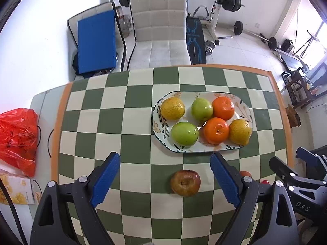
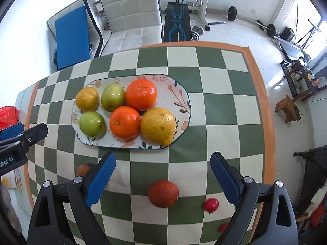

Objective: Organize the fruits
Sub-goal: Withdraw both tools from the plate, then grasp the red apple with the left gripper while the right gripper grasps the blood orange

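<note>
Now both your grippers gape empty: left gripper (image 1: 165,175) frames the brown apple (image 1: 185,183); plate (image 1: 204,149) waits at twelve o'clock; descend, close.

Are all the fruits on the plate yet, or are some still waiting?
Six fruits already sit on the plate. Both tongs, left and right, are open and hold nothing. Still on the cloth: an apple, a dark red fruit and small red ones like this.

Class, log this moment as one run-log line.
left gripper: open over red apple | right gripper: open | plate: six fruits | off plate: dark orange
</note>
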`<state>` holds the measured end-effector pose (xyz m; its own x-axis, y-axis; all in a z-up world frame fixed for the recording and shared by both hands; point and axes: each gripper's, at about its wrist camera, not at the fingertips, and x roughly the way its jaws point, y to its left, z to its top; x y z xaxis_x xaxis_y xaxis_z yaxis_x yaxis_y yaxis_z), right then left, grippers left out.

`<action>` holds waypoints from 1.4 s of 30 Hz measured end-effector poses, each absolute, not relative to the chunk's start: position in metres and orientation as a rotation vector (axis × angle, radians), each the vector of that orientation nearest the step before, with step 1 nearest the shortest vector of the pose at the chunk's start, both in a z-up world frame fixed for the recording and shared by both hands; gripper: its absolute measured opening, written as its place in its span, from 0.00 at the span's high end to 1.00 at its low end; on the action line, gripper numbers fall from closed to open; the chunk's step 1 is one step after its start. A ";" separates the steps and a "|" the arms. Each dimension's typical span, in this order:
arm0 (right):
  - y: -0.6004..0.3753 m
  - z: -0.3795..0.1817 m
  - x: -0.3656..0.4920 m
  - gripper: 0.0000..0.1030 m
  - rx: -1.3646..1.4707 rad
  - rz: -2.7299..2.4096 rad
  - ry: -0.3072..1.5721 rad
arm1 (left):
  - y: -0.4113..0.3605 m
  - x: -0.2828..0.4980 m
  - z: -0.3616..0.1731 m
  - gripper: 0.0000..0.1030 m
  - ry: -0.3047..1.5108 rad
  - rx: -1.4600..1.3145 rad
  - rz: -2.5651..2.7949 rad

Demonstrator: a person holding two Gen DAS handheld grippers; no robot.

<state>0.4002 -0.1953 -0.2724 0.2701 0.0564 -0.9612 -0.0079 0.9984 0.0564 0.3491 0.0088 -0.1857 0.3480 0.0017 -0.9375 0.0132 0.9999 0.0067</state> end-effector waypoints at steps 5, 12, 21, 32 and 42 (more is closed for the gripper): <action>-0.198 -0.236 0.370 0.07 0.052 0.046 1.233 | 0.005 0.322 -0.160 0.13 1.165 0.004 -0.020; -0.198 -0.187 0.327 0.07 0.063 0.061 1.153 | 0.000 0.288 -0.129 0.13 1.109 -0.009 -0.041; -0.199 -0.147 0.288 0.07 0.083 0.066 1.095 | -0.001 0.267 -0.111 0.13 1.073 -0.005 -0.041; -0.195 -0.141 0.277 0.07 0.113 0.091 1.089 | -0.001 0.272 -0.115 0.13 1.071 -0.019 -0.014; -0.199 -0.164 0.300 0.04 0.135 0.092 1.117 | 0.009 0.308 -0.167 0.00 1.170 -0.024 0.050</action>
